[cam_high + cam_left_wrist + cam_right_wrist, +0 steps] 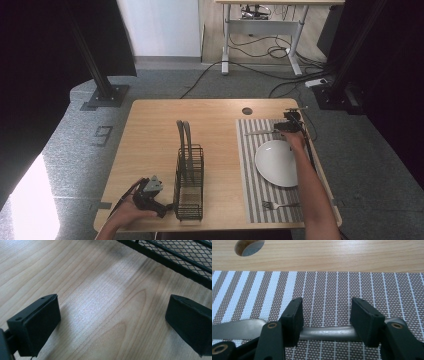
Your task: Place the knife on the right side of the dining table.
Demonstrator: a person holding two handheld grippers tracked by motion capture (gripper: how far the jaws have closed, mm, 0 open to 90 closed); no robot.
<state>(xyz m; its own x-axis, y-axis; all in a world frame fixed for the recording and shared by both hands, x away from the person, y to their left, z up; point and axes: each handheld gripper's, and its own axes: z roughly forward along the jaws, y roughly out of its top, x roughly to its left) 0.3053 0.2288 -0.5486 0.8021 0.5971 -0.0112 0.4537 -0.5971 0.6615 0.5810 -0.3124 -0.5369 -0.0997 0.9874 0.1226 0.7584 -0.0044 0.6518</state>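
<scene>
A grey table knife (324,333) lies flat on the striped placemat (257,292), with its blade toward the left of the right gripper view. My right gripper (325,312) hovers low over the handle, jaws open about half wide. The handle runs crosswise beneath both pads and neither pad presses on it. From above, the knife (260,132) rests at the mat's far edge with the right gripper (287,126) at its right end. At the near left corner of the table my left gripper (164,211) is open with nothing between its pads (42,322), beside a black wire rack (189,175).
A white plate (277,162) sits mid-mat, and a fork (280,205) lies near the mat's front edge. A round cable hole (247,111) is just beyond the mat. The rack's mesh base (180,255) runs close past the left gripper (112,320). Bare wood (150,130) lies left of the rack.
</scene>
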